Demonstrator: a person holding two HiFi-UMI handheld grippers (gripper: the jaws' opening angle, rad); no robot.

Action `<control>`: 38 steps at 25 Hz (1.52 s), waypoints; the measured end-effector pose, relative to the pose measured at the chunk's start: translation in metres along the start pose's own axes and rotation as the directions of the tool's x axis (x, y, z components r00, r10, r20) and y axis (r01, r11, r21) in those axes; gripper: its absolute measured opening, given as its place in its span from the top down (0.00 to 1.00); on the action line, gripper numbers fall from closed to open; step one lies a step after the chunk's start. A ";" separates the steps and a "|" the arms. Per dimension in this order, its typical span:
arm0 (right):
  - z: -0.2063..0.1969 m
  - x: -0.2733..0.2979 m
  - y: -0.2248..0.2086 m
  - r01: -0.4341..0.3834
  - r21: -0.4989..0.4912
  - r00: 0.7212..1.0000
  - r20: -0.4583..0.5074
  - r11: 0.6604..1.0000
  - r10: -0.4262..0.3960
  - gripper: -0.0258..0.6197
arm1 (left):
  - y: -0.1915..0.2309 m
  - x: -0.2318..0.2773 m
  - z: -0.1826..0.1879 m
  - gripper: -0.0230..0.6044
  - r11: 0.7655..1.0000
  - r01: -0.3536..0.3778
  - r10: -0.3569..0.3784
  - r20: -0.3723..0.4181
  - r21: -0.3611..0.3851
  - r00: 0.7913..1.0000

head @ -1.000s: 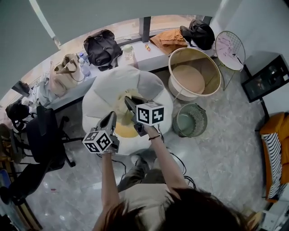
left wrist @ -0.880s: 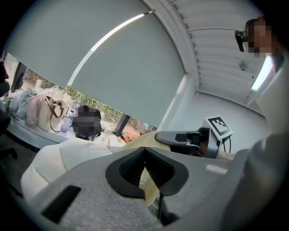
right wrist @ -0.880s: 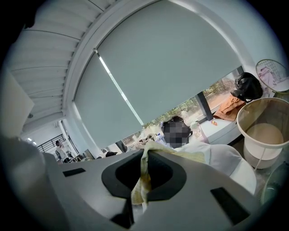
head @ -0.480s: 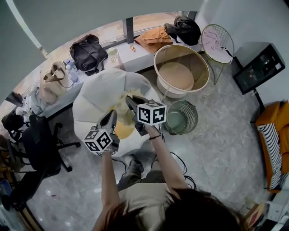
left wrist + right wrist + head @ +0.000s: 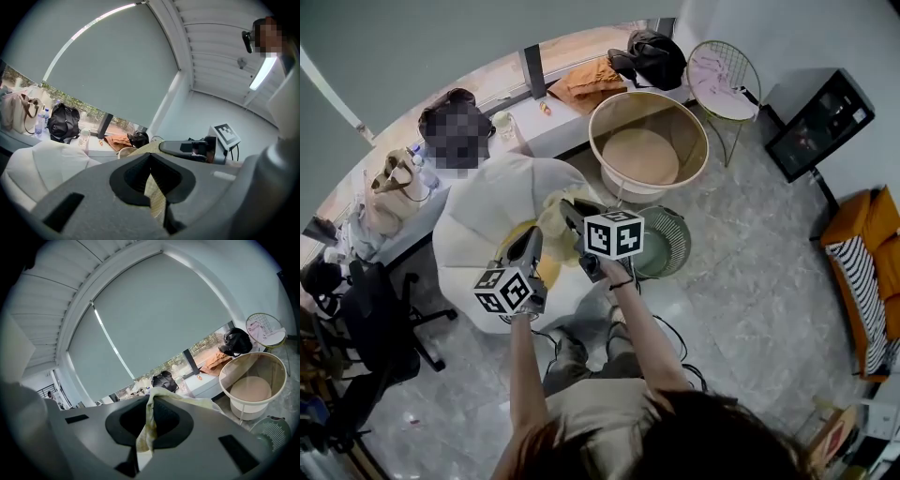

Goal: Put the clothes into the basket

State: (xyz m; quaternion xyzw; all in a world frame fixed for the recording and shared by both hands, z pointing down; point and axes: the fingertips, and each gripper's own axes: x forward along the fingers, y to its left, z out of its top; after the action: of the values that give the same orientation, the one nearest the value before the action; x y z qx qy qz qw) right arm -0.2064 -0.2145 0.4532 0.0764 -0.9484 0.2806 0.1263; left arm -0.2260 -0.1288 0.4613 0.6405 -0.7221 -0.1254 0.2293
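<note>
Left gripper (image 5: 532, 246) and right gripper (image 5: 569, 214) each pinch an edge of the yellowish cloth (image 5: 553, 225), which hangs above the beanbag (image 5: 483, 211) near the wire basket (image 5: 686, 246); it looks light and limp, so edge grips suit it.

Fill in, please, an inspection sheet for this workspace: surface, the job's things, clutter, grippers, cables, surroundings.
Surface: grey tiled floor; white beanbag below the grippers.
Job's things: pale yellow cloth held up over the beanbag; beige round basket with no clothes seen inside; green wire basket beside it.
Clutter: orange garment, black bag and beige handbag on the window ledge.
Grippers: left gripper shut on the cloth; right gripper shut on the same cloth.
Cables: thin dark cable on the floor by the person's feet.
Surroundings: black office chair, wire side table, dark screen, orange sofa.
</note>
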 end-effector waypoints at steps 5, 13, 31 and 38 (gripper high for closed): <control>0.011 -0.025 -0.031 0.031 0.007 0.999 0.012 0.999 -0.031 0.93 | -0.029 0.029 -0.007 0.95 0.999 0.035 -0.035 -0.016 0.011 0.999; 0.024 -0.062 -0.076 0.065 0.022 0.997 0.029 0.998 -0.066 0.93 | -0.070 0.071 -0.023 0.95 0.997 0.077 -0.076 -0.043 0.025 0.996; 0.049 -0.145 -0.178 0.189 0.030 0.979 0.065 0.982 -0.191 0.93 | -0.160 0.163 -0.054 0.95 0.977 0.210 -0.206 -0.092 0.037 0.974; 0.055 -0.173 -0.206 0.238 0.044 0.968 0.076 0.970 -0.241 0.93 | -0.192 0.190 -0.061 0.95 0.961 0.272 -0.264 -0.133 0.053 0.955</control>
State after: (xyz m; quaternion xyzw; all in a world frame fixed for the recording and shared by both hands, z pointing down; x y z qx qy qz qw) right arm -0.0067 -0.4032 0.4659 0.2038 -0.9316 0.2763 0.1197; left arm -0.0434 -0.3367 0.4555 0.7467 -0.6169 -0.0896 0.2320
